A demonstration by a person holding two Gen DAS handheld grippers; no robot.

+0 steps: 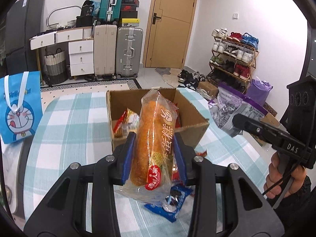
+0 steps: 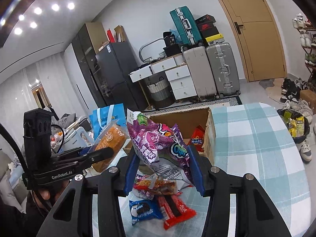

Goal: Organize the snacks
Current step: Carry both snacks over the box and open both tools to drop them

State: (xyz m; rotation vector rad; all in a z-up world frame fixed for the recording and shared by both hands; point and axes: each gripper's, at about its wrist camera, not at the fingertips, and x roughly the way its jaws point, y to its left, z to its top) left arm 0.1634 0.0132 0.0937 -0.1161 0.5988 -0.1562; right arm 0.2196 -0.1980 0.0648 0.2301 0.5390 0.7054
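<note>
- The cardboard box (image 1: 158,118) stands open just ahead of the left gripper (image 1: 155,154), its near rim directly past the fingertips; bare checked tablecloth (image 1: 75,122) stretches to the gripper's left.
- Ahead of the right gripper (image 2: 164,167), the same box (image 2: 177,118) sits slightly right of centre, with open tablecloth (image 2: 256,148) running right toward the table's rounded edge.
- Only the right wrist view shows the snacks beneath that tool: an Oreo packet (image 2: 143,210), a red wrapper (image 2: 177,209) and a clear noodle-snack pack (image 2: 158,183).
- Only the left wrist view shows a Doraemon gift bag (image 1: 19,108) far left.
- The left gripper's blue pads pinch a wrapped cake roll (image 1: 154,138), held upright over the box's near rim.
- The right gripper's fingers clamp a crumpled purple grape-flavour snack bag (image 2: 156,148), lifted above the tabletop snacks.
</note>
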